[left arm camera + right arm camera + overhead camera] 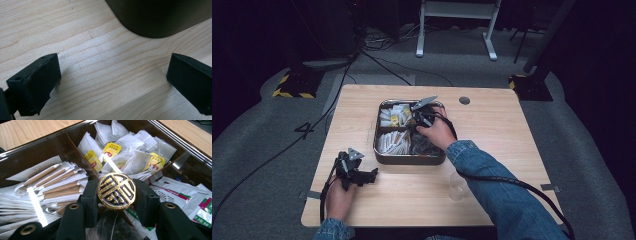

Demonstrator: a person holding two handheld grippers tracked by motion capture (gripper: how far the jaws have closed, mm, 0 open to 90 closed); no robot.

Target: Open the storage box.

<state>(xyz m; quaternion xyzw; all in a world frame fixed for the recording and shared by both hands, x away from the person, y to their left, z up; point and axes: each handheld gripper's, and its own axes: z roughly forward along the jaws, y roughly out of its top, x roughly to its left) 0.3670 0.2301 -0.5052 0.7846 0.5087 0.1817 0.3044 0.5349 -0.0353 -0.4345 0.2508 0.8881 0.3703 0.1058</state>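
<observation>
A: Looking down from the high view, what are the biggest things?

B: A pale wooden table fills the middle; on it sits a shallow metal tray split into compartments; a clear plastic cup stands near the front edge, well apart from the tray's contents; a person in denim sleeves reaches in from the bottom.

A: Where are the two tongs?

B: The left gripper rests low on the bare wood just beside the tray's front left corner; in the left gripper view its jaws stand wide apart with nothing between them, and the tray's dark rounded corner is just ahead. The right gripper is over the tray's inner compartments.

A: What does the right one hold?

B: In the right gripper view the right gripper has its jaws closed narrowly on a round black disc with a raised gold pattern, held upright by its edges; whether it is a knob, a lid handle or a loose token I cannot tell. Behind it lie tea bags with yellow tags; to one side, paper sticks with brown stripes; to the other, white packets with green and red print.

A: What could go wrong?

B: My judgement: the disc is pinched only at its rim, so a small twist may let it slip into the packets; a sweeping sleeve could tip the cup.
</observation>
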